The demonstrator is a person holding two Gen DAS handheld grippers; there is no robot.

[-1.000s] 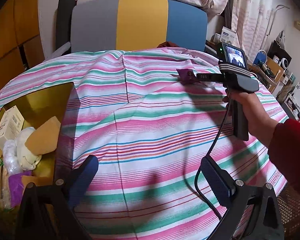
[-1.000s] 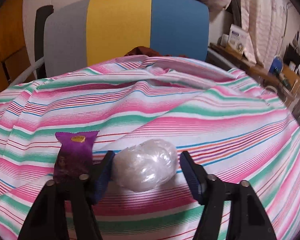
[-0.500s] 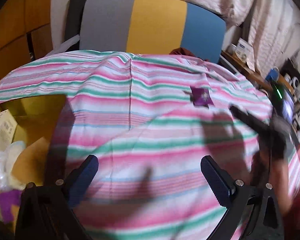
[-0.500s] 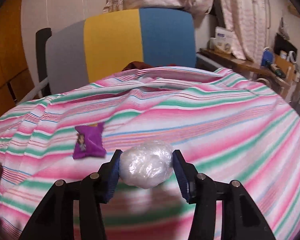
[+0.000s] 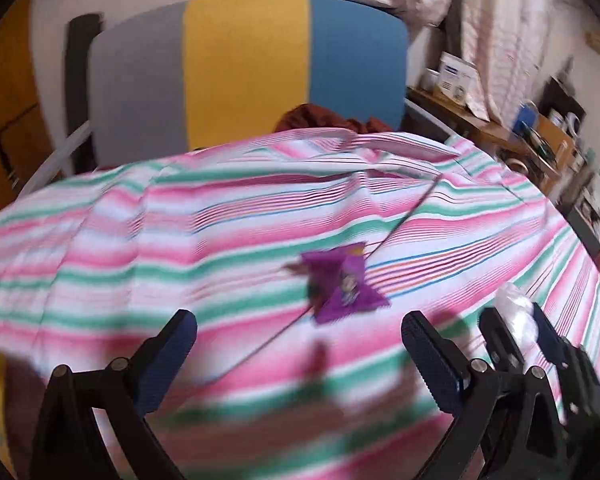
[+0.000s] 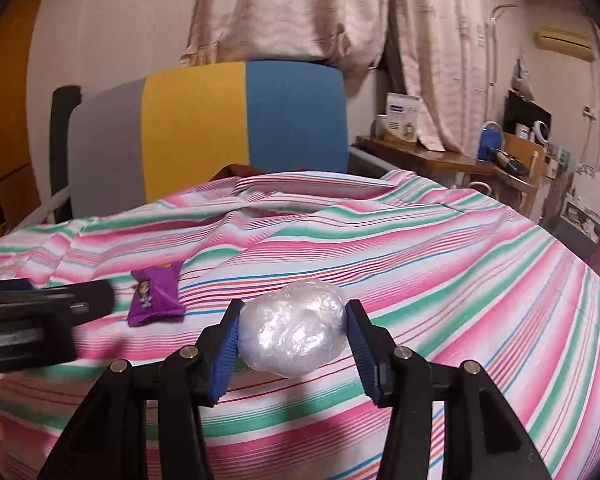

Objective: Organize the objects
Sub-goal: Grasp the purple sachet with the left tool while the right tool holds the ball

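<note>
meanwhile right tongs (image 6: 292, 334) clamp plastic ball (image 6: 294, 332); left tongs (image 5: 296, 336) gape near purple packet (image 5: 342, 284)

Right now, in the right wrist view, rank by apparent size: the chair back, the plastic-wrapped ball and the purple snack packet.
1. Chair back, largest by far, though farthest away.
2. Plastic-wrapped ball, clamped in the right tongs; its nearness to the camera inflates it.
3. Purple snack packet, lying on the striped cloth; its true size against the ball is unsure.

Glossy crinkled plastic ball (image 6: 294, 332); striped cloth (image 6: 440, 264), seemingly matt.
</note>
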